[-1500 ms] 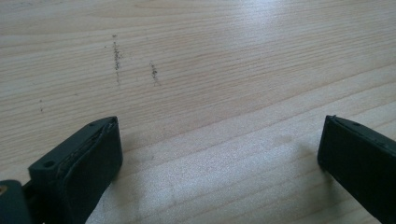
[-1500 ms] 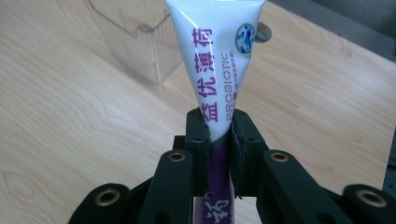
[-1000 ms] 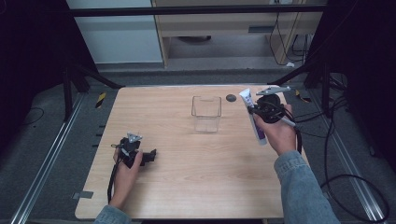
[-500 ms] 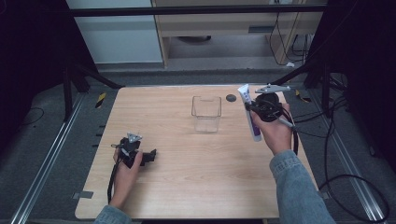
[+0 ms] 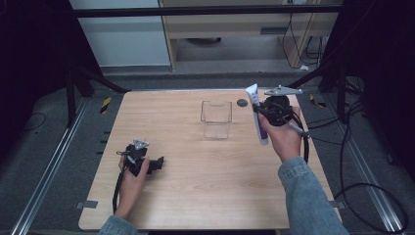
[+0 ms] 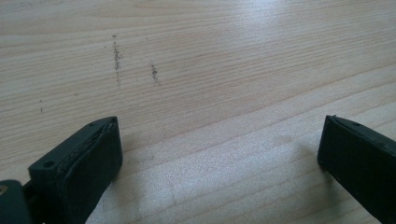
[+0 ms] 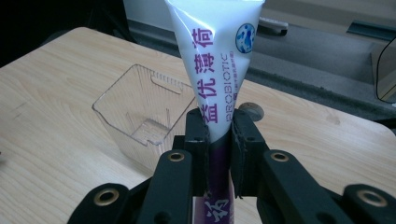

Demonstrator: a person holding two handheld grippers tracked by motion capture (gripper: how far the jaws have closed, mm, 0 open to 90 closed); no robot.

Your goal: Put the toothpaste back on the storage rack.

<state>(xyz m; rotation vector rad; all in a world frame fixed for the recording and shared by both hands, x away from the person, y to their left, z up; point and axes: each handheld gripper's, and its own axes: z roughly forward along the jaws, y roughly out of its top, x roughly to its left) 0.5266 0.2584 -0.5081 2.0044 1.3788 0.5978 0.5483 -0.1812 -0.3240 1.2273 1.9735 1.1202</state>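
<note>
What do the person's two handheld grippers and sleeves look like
Both are black, two-jawed handheld tools. The left gripper has blocky flat-faced jaws, a small grey three-cornered plate on top and a black cable trailing back along the forearm. The right gripper has jointed black jaw arms with brass-coloured pivot rivets, a larger grey plate and a black cable looping off the table edge. The right forearm wears a blue denim sleeve.

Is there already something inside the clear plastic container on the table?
No. The clear plastic container shows only its bare bottom, and the toothpaste tube is held between the jaws of the right gripper.

Tube (image 7: pixel 219 84) ends cropped (both edges)
</note>
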